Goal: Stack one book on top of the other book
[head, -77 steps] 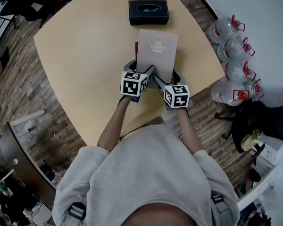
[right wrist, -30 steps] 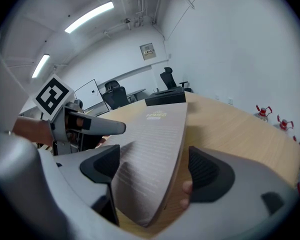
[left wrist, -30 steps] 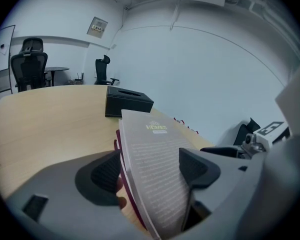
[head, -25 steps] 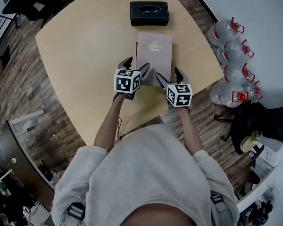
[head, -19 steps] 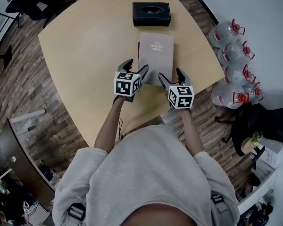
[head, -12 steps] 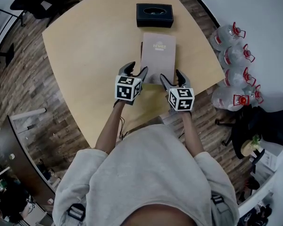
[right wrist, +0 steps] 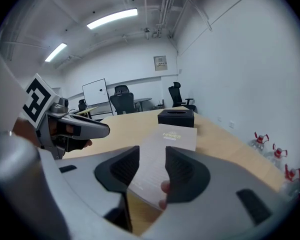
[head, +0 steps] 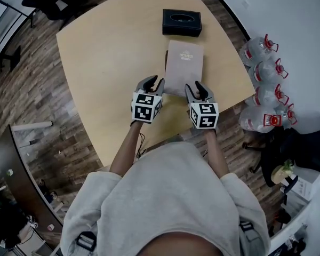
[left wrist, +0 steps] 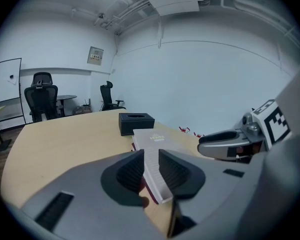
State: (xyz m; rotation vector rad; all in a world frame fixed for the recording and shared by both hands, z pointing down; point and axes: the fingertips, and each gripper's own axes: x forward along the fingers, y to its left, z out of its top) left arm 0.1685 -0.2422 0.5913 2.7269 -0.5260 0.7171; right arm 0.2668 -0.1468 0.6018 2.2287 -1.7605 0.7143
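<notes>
Your left gripper (head: 153, 82) and right gripper (head: 195, 87) sit at the near corners of the beige book (head: 184, 71). Both pairs of jaws have just been closing to a narrow gap, with nothing pinched between them. That book lies flat on the dark red book (head: 166, 65) on the table (head: 112, 52), just short of the black tissue box (head: 182, 22).
</notes>
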